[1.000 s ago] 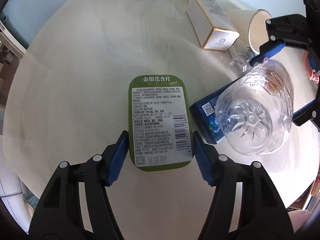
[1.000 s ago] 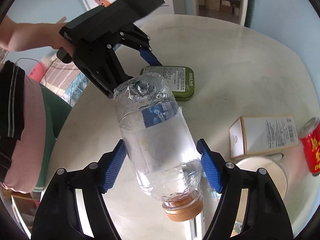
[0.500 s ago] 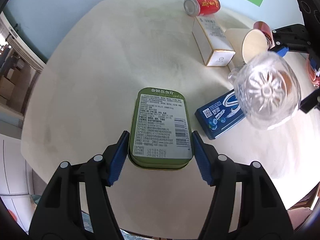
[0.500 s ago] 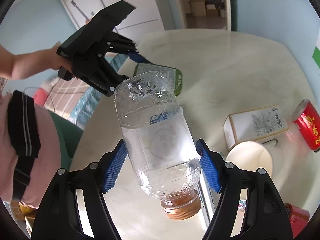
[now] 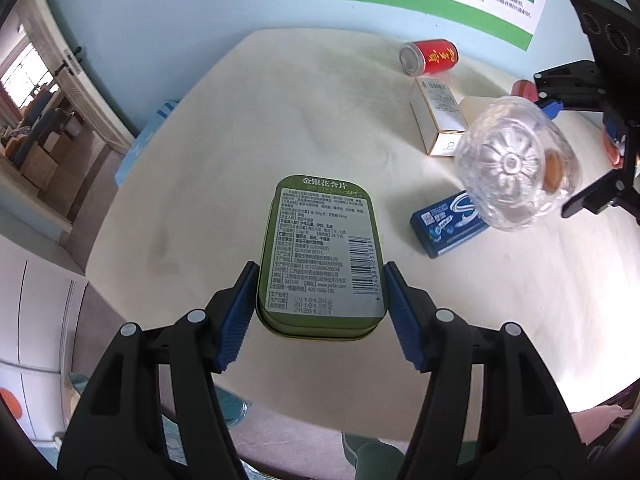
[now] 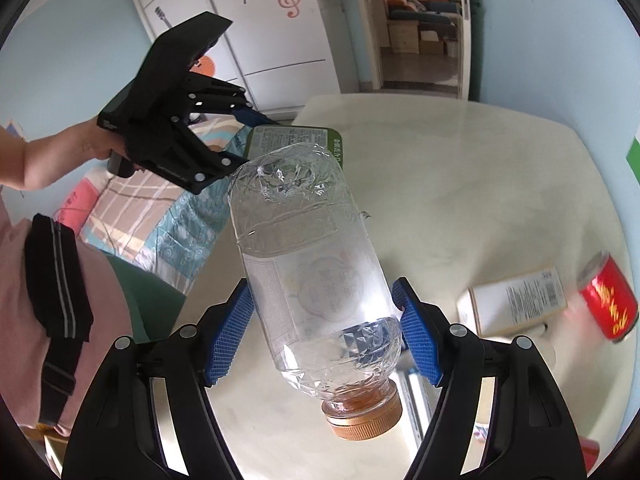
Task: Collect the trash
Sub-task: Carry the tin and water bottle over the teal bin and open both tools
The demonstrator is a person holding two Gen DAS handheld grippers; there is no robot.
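My left gripper (image 5: 320, 312) is shut on a green tin (image 5: 320, 256) with a white label and holds it well above the cream table (image 5: 240, 140). My right gripper (image 6: 322, 336) is shut on a clear plastic bottle (image 6: 312, 272) with a brown cap (image 6: 362, 420) pointing toward the camera. The bottle (image 5: 516, 168) also shows at the right of the left wrist view, in the air. The left gripper and the tin (image 6: 296, 140) show at upper left of the right wrist view.
On the table lie a red can (image 5: 430, 58), a white carton (image 5: 438, 120) and a blue packet (image 5: 448, 224). A second red can (image 5: 524, 88) stands behind the bottle. The person's body (image 6: 52, 280) is at the left of the table.
Both grippers have risen with their loads. The tin and the bottle are higher above the table, and more of the room and wall shows.
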